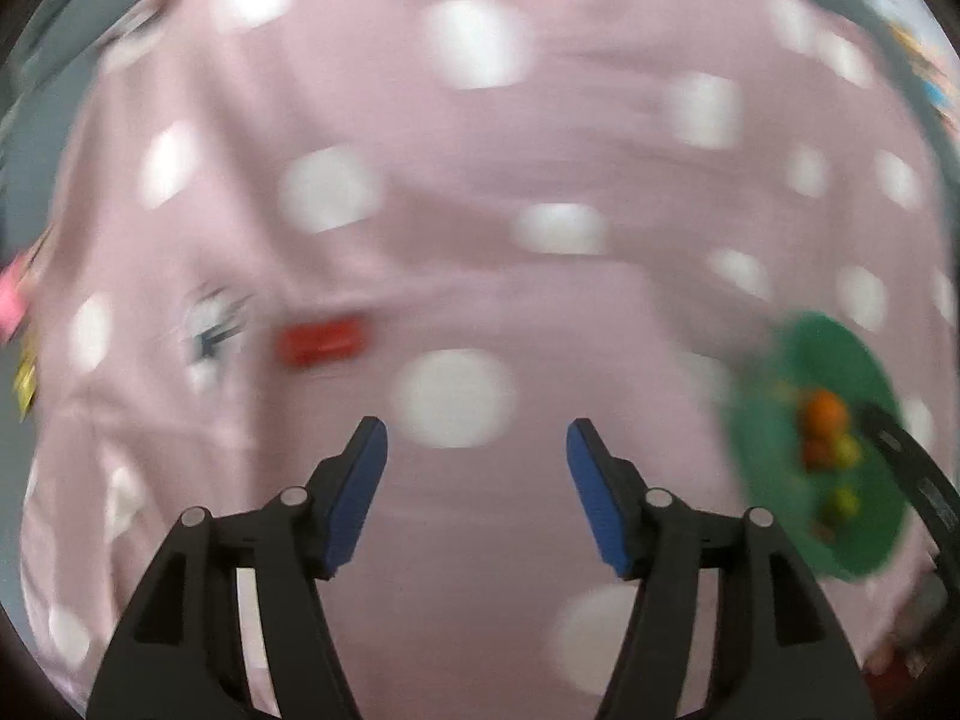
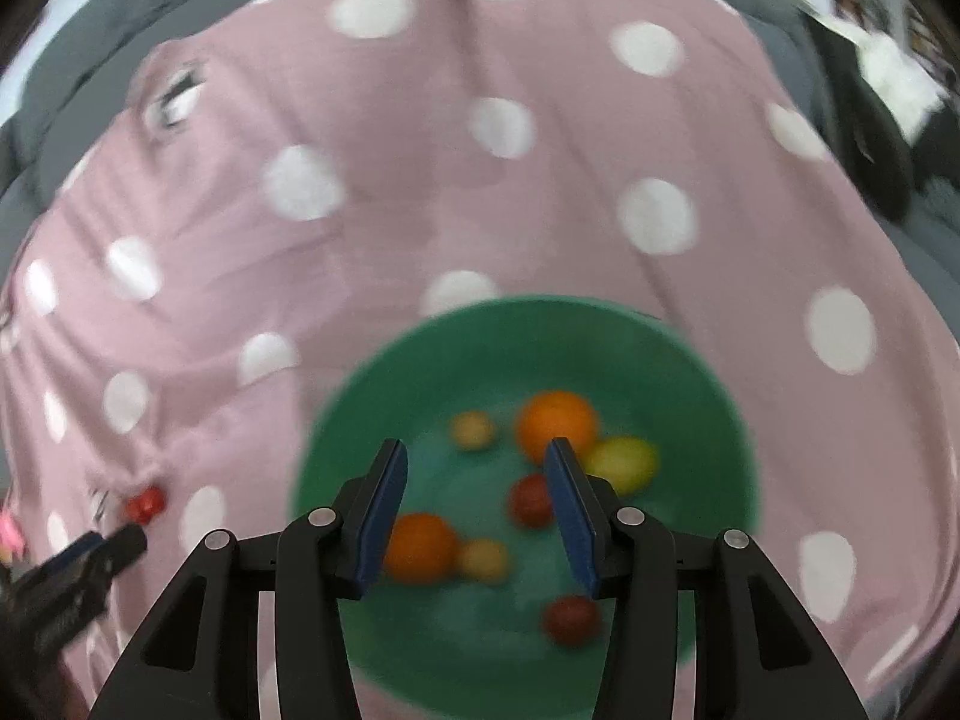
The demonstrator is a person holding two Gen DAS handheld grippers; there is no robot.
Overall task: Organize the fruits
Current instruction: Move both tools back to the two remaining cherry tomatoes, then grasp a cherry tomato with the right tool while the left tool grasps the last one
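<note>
Left wrist view smeared, left claw (image 1: pixel 477 450) spread empty; right claw (image 2: pixel 477 468) spread over blurred fruits (image 2: pixel 420 547) in bowl (image 2: pixel 420 360).

I am looking along my left gripper (image 1: pixel 477 450), whose blue pads (image 1: pixel 360 492) are standing apart with only the pink polka-dot cloth (image 1: pixel 480 180) showing between them. A blurred red object (image 1: pixel 321 341) is lying on the cloth up to the left. At the right edge, a green bowl (image 1: pixel 840 348) is holding orange and yellow-green fruits (image 1: pixel 827 411), with the other gripper's black finger (image 1: pixel 912 456) reaching in beside them.
</note>
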